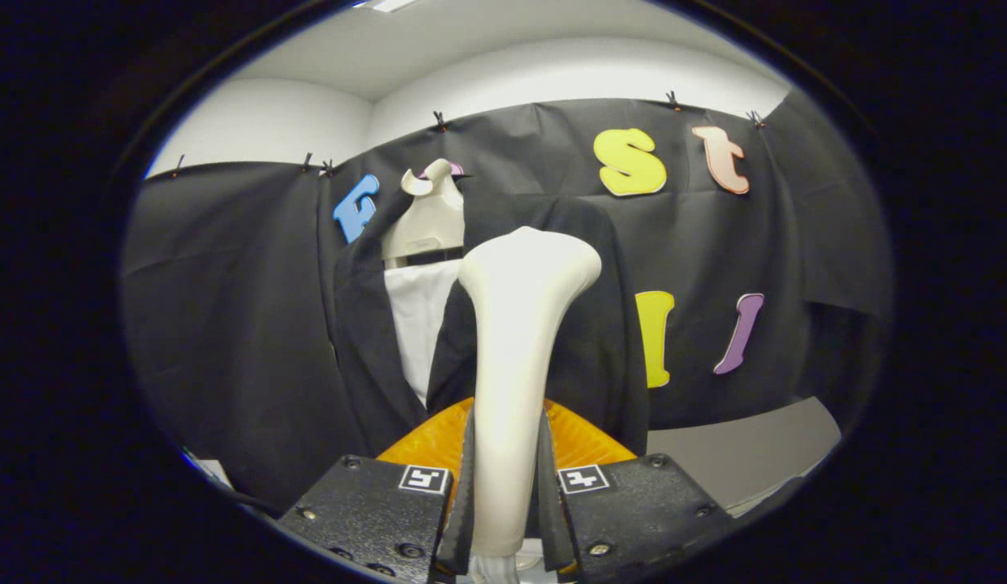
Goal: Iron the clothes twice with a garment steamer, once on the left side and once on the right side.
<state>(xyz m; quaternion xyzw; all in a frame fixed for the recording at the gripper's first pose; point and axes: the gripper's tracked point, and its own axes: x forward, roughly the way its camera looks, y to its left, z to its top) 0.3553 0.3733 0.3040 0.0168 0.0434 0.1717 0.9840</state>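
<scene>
Steamer gripped upright, jacket dead ahead.

From the gripper view: the tool (507, 507) has both fingers pressed on the handle of the steamer (519, 357), whose long axis runs straight up from between the fingers, head flaring at the top. Beyond it hangs the dark jacket (584, 341) on a pale dummy (426, 223), white shirt (418, 320) showing in the opening. The steamer head sits in front of the jacket panel right of the opening, so that side looks the nearer one to stroke; the other panel lies off to the left. An orange ribbed thing (430, 442) just ahead of the fingers is hard to identify. Whether the head touches the cloth, I can't tell; the jacket's hem is hidden behind the tool.
</scene>
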